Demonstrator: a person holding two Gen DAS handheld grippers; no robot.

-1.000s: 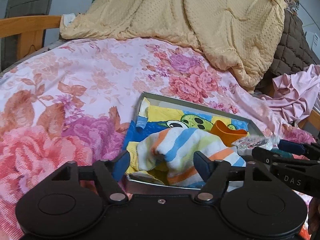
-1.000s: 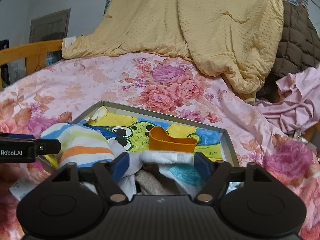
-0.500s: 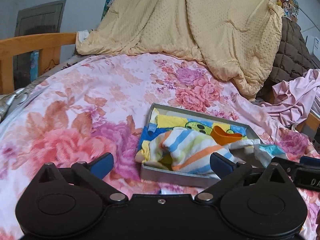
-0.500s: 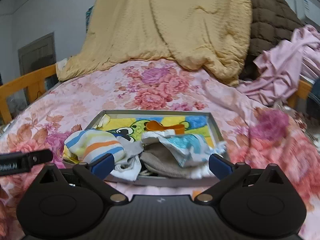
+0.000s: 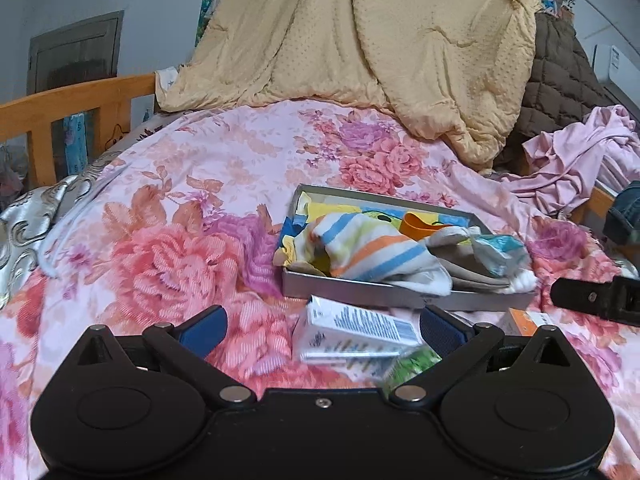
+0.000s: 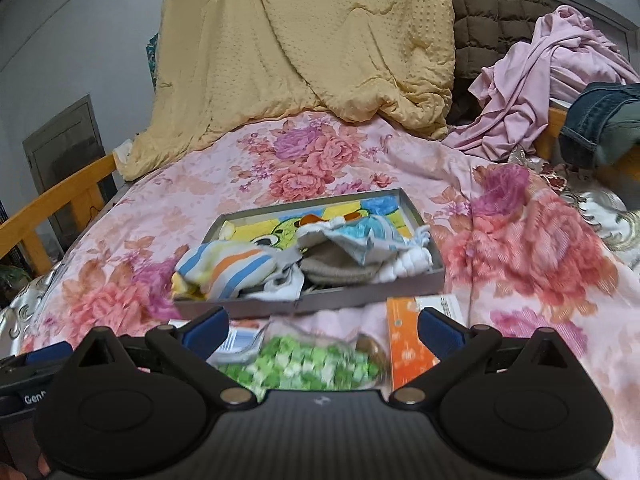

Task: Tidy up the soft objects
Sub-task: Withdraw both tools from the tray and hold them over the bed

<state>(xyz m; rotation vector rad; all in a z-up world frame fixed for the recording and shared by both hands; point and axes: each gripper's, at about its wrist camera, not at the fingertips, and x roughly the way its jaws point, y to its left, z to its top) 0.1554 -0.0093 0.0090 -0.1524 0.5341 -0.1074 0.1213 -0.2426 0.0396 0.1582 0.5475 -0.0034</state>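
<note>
Your grey tray (image 6: 372, 298) on the flowery bed (image 5: 168, 216) has the striped cloth (image 5: 368, 250) bunched at its left end, with a beige cloth (image 6: 340, 270) and a blue-and-white one (image 6: 368, 238) piled beside it, plus an orange cup (image 5: 420, 226) behind. All of that sits just beyond both claws. Your left claw (image 5: 322, 326) and right claw (image 6: 322, 324) are spread wide, gripping nothing, hovering over a white box (image 5: 352, 332) and green packet (image 6: 304, 368).

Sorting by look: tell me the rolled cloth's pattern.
White cloth with blue, orange and yellow stripes; clearest in left wrist view.
</note>
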